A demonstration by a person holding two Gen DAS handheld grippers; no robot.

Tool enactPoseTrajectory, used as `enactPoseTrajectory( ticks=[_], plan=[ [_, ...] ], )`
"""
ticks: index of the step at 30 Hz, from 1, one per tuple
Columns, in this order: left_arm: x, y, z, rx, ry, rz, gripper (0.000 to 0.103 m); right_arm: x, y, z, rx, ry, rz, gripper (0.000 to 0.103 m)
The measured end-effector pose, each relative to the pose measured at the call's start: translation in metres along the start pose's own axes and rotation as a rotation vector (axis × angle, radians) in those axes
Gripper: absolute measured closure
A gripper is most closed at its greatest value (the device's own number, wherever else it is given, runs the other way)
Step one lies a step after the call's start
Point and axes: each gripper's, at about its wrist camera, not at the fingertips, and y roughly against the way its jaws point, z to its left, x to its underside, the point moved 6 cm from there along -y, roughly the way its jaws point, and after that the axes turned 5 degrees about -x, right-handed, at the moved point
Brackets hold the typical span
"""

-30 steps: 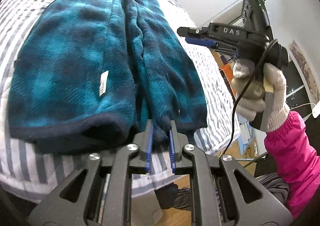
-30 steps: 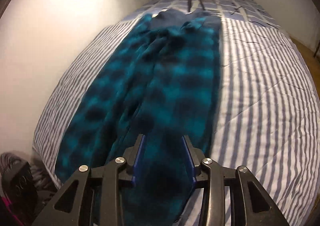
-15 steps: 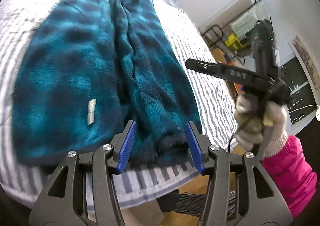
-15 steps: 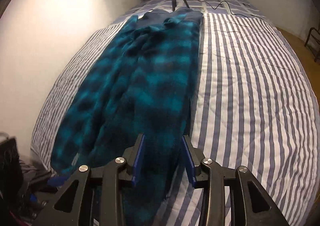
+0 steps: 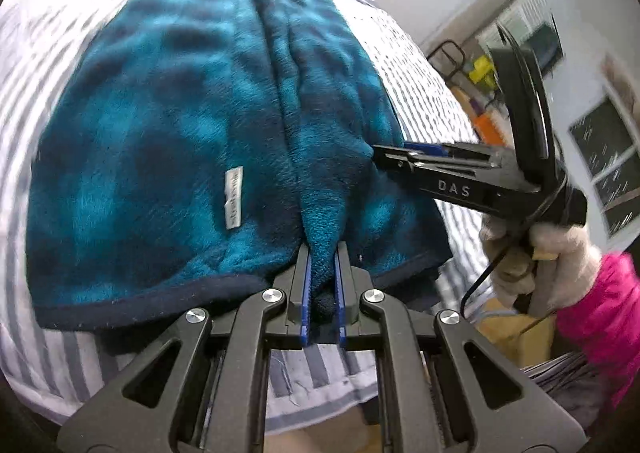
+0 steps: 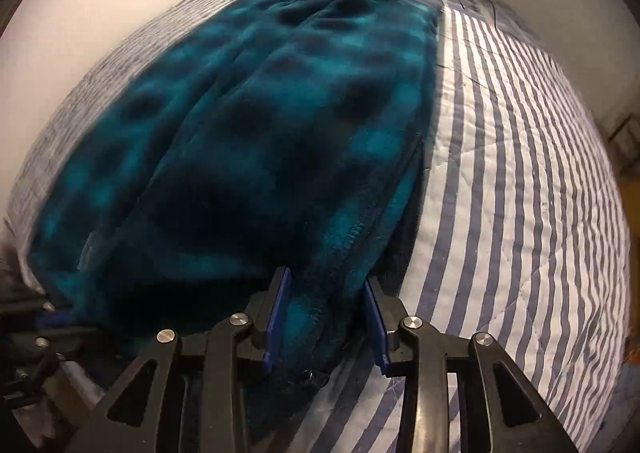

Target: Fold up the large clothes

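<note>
We find the fleece trousers (image 5: pixel 168 125) folded lengthwise; left gripper (image 5: pixel 322 285) clamps the hem, right gripper (image 6: pixel 326 317) apparently open astride it; crosswise folds remain.

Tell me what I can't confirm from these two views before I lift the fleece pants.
- Right gripper: the right wrist view shows fleece pants between open jaws; contact unclear.
- Label text: too small and blurred, left wrist view.
- Waistband end: blurred at the top in both views.
- Left gripper: hem edge hidden behind its shut jaws.
</note>
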Motion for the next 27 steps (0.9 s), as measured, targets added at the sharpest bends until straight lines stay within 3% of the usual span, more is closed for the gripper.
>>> enactPoseTrajectory(
  ticks=[2,8,14,17,18,20,21,27],
  plan=[
    [-0.001,0.005,-0.002,0.002,-0.015,-0.005,0.095,-0.003,0.010,-0.002,-0.014,-0.012,-0.012,0.068],
    [-0.007,0.046,0.005,0.063,-0.013,-0.020,0.094,-0.023,0.049,0.007,-0.036,-0.008,-0.192,0.068],
    [-0.017,0.093,0.041,-0.028,-0.020,-0.115,0.090,-0.016,0.009,0.042,-0.082,0.050,-0.109,0.068],
    [-0.026,0.099,0.080,-0.082,0.055,-0.118,0.089,-0.009,0.001,0.061,0.006,0.126,-0.117,0.068],
    [-0.027,0.099,0.094,-0.094,0.086,-0.110,0.086,-0.009,0.003,0.063,0.014,0.145,-0.114,0.068],
    [-0.028,0.096,0.115,-0.095,0.141,-0.094,0.054,-0.010,0.012,0.060,-0.034,0.100,-0.109,0.069],
    [-0.029,0.094,0.124,-0.086,0.178,-0.085,0.049,-0.012,0.018,0.057,-0.060,0.070,-0.115,0.069],
    [-0.032,0.065,0.145,-0.058,0.275,-0.014,0.047,-0.021,0.043,0.070,-0.152,0.036,-0.168,0.069]
  ],
)
